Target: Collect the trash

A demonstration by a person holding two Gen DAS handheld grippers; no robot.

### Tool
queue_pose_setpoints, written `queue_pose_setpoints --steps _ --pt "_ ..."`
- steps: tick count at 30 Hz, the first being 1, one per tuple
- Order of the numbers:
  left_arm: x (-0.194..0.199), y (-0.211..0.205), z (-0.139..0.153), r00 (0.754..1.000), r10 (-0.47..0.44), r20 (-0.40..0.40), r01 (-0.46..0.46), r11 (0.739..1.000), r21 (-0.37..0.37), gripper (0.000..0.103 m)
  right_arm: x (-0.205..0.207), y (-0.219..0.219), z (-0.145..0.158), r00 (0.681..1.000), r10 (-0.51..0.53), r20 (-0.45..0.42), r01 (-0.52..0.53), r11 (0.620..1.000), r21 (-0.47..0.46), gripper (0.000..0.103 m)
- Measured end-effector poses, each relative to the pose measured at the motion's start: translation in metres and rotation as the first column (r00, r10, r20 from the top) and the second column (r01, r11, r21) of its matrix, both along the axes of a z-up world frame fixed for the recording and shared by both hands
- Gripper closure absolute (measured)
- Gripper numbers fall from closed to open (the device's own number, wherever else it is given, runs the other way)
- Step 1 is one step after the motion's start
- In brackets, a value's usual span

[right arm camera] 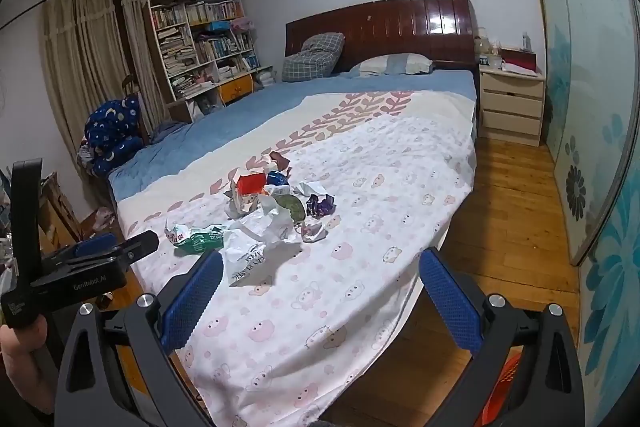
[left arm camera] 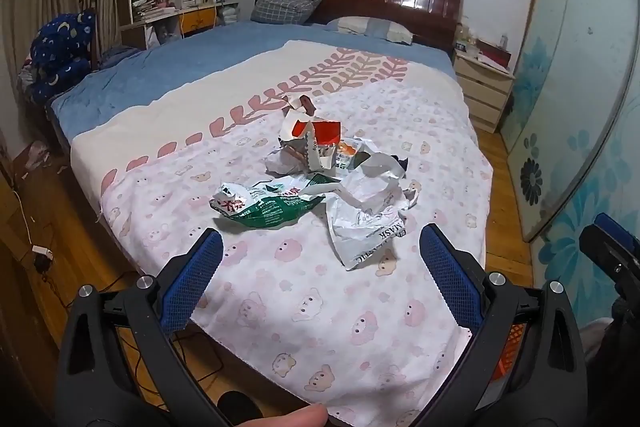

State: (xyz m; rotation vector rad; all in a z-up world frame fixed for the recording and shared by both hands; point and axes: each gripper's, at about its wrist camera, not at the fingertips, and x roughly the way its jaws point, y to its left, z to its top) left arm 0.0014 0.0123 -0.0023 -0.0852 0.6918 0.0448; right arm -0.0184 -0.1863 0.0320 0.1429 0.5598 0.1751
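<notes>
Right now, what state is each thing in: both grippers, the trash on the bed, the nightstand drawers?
left gripper: jaws open, empty, above the bed's foot.
right gripper: jaws open, empty.
trash pile: loose on the bedspread, uncollected.
green wrapper: crumpled, lying nearest the left gripper.
white mask bag: crumpled, lying flat.
red carton: torn open.
nightstand drawers: closed.

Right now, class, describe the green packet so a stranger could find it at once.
Start at the bed and find the trash pile on its bear-print sheet. The green packet lies at the pile's near left edge, the only green and white piece, beside a white wrapper.
</notes>
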Motion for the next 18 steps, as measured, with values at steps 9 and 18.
queue_pose_setpoints --steps 9,18 --pt "-0.001 0.002 0.000 1.000 0.003 -0.001 -0.003 1.000 0.000 0.005 -0.001 0.011 0.000 0.997 0.056 0.047 -0.053 0.997 -0.056 0.006" --pt "0.000 0.005 0.000 1.000 0.013 -0.003 -0.013 1.000 -0.006 0.005 0.001 0.013 -0.001 0.997 0.066 0.027 -0.065 0.997 -0.038 0.006"
